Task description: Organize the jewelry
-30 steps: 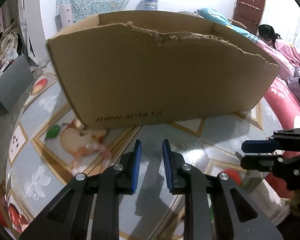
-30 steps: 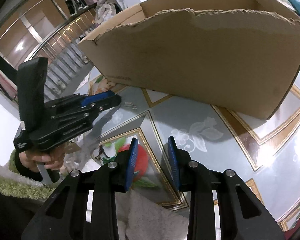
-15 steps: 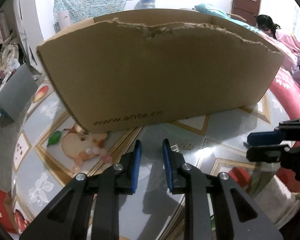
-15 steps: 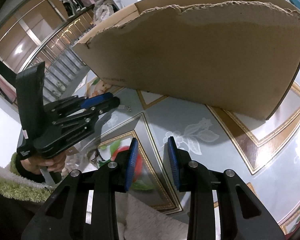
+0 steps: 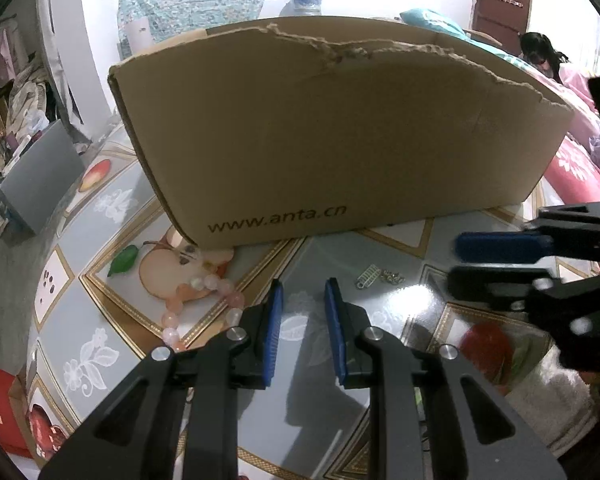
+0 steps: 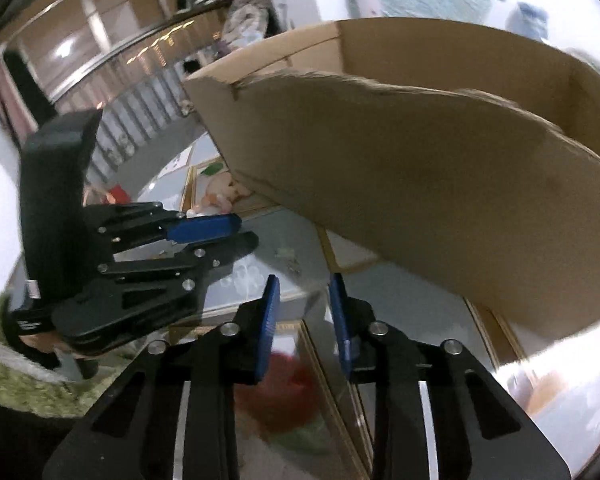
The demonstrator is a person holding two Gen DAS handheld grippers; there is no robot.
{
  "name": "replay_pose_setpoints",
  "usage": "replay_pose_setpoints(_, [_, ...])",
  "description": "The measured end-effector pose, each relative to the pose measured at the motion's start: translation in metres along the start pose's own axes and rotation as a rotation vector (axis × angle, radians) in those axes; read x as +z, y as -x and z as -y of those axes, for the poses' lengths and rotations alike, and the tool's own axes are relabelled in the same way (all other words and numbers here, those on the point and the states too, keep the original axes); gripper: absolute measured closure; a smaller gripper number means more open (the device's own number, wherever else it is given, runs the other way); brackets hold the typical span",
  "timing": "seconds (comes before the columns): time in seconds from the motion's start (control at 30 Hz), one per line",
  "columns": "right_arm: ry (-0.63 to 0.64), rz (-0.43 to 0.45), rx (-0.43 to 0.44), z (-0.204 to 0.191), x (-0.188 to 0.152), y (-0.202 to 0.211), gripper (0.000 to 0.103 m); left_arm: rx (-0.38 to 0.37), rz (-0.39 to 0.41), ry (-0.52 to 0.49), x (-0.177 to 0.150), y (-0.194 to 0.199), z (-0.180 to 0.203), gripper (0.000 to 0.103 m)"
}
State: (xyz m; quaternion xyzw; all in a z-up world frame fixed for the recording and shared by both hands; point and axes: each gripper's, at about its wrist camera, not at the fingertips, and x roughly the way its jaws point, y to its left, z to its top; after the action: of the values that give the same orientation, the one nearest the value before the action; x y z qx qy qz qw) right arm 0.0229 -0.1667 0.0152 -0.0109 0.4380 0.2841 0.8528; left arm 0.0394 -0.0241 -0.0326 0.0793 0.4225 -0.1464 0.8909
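Note:
A pink bead bracelet [image 5: 204, 304] lies on the patterned table just left of my left gripper [image 5: 303, 320], which is open and empty above the table. Small silver jewelry pieces [image 5: 380, 277] lie ahead and right of it. A brown cardboard box [image 5: 340, 136] with a torn rim stands behind them. My right gripper [image 6: 303, 312] is open and empty; it shows in the left wrist view [image 5: 496, 264], right of the silver pieces. The silver pieces show faintly in the right wrist view [image 6: 288, 260]. The box [image 6: 440, 184] fills the right of that view.
The table [image 5: 100, 320] has a glossy fruit and flower pattern. A grey box [image 5: 40, 176] stands off the table's left edge. A red packet [image 5: 0, 400] lies at the near left. A person [image 5: 540, 54] sits on bedding at the far right.
Both grippers have swung toward each other and lowered over the table. The bracelet and silver pieces have come into the left wrist view. The right wrist view has turned left, toward the left gripper.

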Motion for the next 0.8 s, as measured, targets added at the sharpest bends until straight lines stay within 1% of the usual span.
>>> replay_pose_setpoints(0.1, [0.04, -0.018, -0.001, -0.004, 0.005, -0.012, 0.09, -0.002, 0.003, 0.008, -0.001, 0.001, -0.002, 0.082])
replay_pose_setpoints(0.27, [0.096, -0.038, -0.008, -0.01, 0.01, -0.023, 0.094, -0.004, 0.008, 0.007, -0.001, 0.002, -0.002, 0.082])
replay_pose_setpoints(0.37, [0.135, -0.053, -0.032, -0.014, 0.011, -0.029, 0.097, -0.007, 0.01, 0.009, -0.001, 0.002, -0.002, 0.082])
replay_pose_setpoints(0.43, [0.145, -0.058, -0.05, -0.013, 0.01, -0.023, 0.101, -0.009, 0.012, 0.012, -0.001, 0.002, -0.003, 0.082])
replay_pose_setpoints(0.63, [0.095, -0.075, -0.047, -0.004, 0.009, -0.019, 0.103, -0.011, 0.014, 0.014, -0.002, 0.003, -0.004, 0.082])
replay_pose_setpoints(0.8, [0.032, -0.077, -0.053, 0.011, 0.001, -0.006, 0.103, -0.01, 0.015, 0.013, -0.002, 0.003, -0.004, 0.082])
